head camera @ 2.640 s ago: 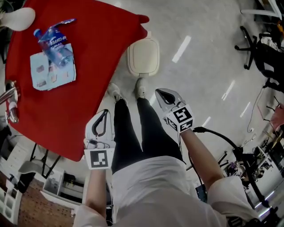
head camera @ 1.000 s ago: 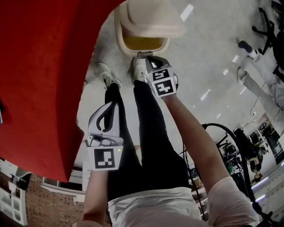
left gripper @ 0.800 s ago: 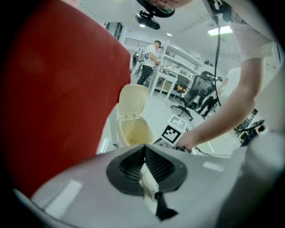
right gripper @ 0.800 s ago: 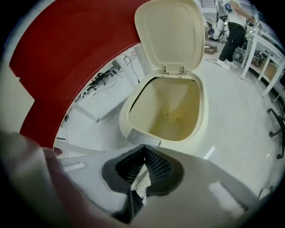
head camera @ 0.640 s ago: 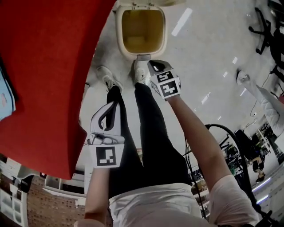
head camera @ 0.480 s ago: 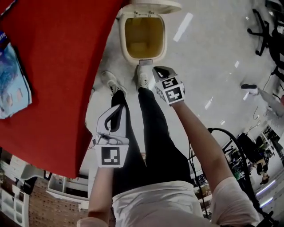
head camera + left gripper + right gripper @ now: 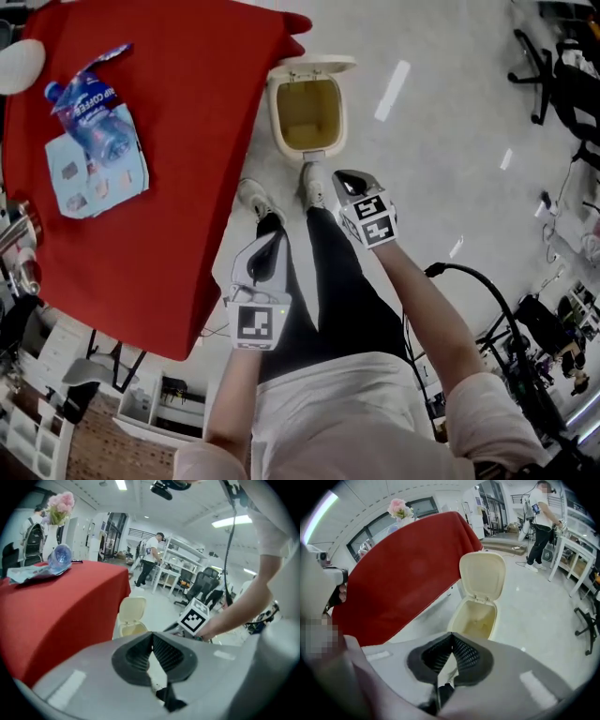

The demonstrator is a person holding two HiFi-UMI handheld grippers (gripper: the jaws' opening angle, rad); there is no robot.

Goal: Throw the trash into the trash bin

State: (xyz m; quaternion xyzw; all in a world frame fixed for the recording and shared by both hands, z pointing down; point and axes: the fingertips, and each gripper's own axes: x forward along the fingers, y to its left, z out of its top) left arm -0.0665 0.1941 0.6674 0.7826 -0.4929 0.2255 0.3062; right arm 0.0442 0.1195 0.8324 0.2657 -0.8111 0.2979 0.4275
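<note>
Trash (image 7: 94,136) on red table (image 7: 206,112): head, left gripper views

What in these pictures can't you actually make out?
Contents of the open cream plastic pedal bin: head view and right gripper view, too dim and small.
Print on the flat light-blue paper packet: head view, too small, partly under the crushed blue plastic bottle.
White round object: head view, cut off by the left edge.
</note>
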